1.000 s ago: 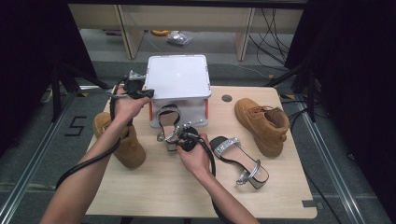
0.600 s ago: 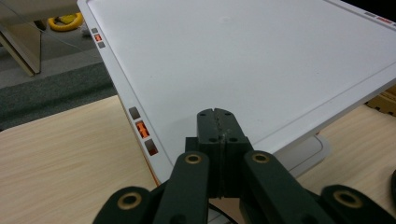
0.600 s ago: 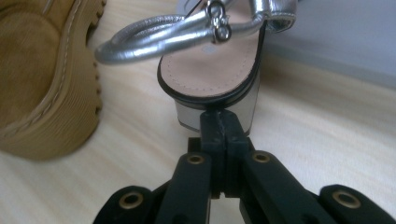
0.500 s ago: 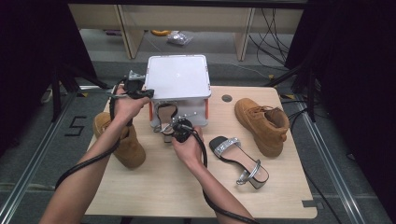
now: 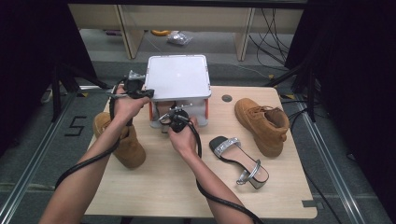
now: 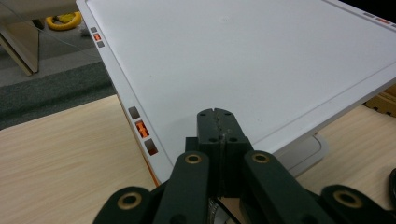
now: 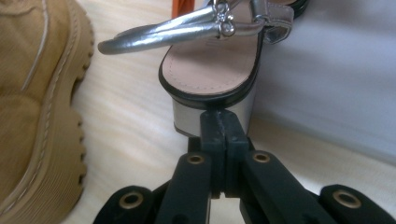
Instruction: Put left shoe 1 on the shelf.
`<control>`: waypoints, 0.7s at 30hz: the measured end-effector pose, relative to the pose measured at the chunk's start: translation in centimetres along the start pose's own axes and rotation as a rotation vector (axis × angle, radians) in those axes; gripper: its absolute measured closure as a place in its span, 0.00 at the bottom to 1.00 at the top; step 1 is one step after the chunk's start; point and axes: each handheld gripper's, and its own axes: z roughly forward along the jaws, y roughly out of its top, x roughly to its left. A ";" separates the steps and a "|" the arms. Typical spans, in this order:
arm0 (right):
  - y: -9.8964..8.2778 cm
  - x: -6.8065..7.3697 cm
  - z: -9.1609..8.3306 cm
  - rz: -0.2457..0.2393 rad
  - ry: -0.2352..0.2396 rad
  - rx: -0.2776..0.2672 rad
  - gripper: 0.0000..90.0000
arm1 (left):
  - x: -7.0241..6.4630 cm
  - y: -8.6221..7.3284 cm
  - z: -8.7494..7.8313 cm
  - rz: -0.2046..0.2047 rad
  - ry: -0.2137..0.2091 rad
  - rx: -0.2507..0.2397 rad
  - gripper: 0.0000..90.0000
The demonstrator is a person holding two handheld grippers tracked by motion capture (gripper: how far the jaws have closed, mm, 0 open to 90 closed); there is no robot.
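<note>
High view. My left hand-held gripper (image 5: 148,93) sits at the left edge of the white lid (image 5: 177,77) of the storage box (image 5: 201,111), where it was a second ago. My right hand-held gripper (image 5: 164,117) has travelled up the tabletop (image 5: 154,186) from beside the second sandal (image 5: 238,159); it is now at the box's open front, and the silver sandal (image 5: 164,108) it pushes lies partly under the lid. One tan boot (image 5: 122,144) lies left, another boot (image 5: 262,122) right, both unmoved.

Left gripper view. Jaws of my left hand-held gripper (image 6: 217,122) pressed together; I cannot tell whether they pinch the lid (image 6: 243,60) edge.

Right gripper view. Jaws of my right hand-held gripper (image 7: 219,122) pressed together, empty, tips against the block heel of the silver sandal (image 7: 210,70). Tan boot (image 7: 37,93) at left.
</note>
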 end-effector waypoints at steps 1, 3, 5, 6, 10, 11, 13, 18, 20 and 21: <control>0.3 -0.1 0.1 -0.006 -0.005 -0.006 1.00 | 0.0 0.0 0.0 0.000 0.000 0.000 1.00; 0.6 -0.2 0.3 -0.008 -0.007 -0.017 1.00 | 0.1 0.0 0.0 -0.002 -0.004 -0.005 1.00; 0.9 -0.1 0.4 -0.016 -0.014 -0.023 1.00 | 0.1 0.0 0.0 -0.002 -0.010 -0.006 1.00; 1.1 -0.2 0.7 -0.027 -0.022 -0.035 1.00 | 0.1 0.0 0.0 -0.003 -0.011 -0.007 1.00; 1.5 0.0 1.2 -0.022 -0.028 -0.038 1.00 | 0.2 0.0 0.0 0.010 -0.013 0.005 1.00; 1.5 0.0 1.3 -0.028 -0.030 -0.035 1.00 | 0.2 0.0 0.0 0.010 -0.013 0.005 1.00; 1.5 0.0 1.5 -0.016 -0.029 -0.039 1.00 | 0.1 0.0 0.1 -0.003 -0.011 -0.005 1.00; 1.6 0.1 2.2 -0.022 -0.048 -0.046 1.00 | 0.1 0.0 0.0 0.006 -0.014 0.000 1.00; 1.6 0.2 2.4 -0.022 -0.052 -0.044 1.00 | 0.1 0.0 0.0 0.008 -0.014 0.002 1.00; 1.6 0.2 2.6 -0.022 -0.056 -0.043 1.00 | 0.1 0.0 0.0 0.007 -0.014 0.001 1.00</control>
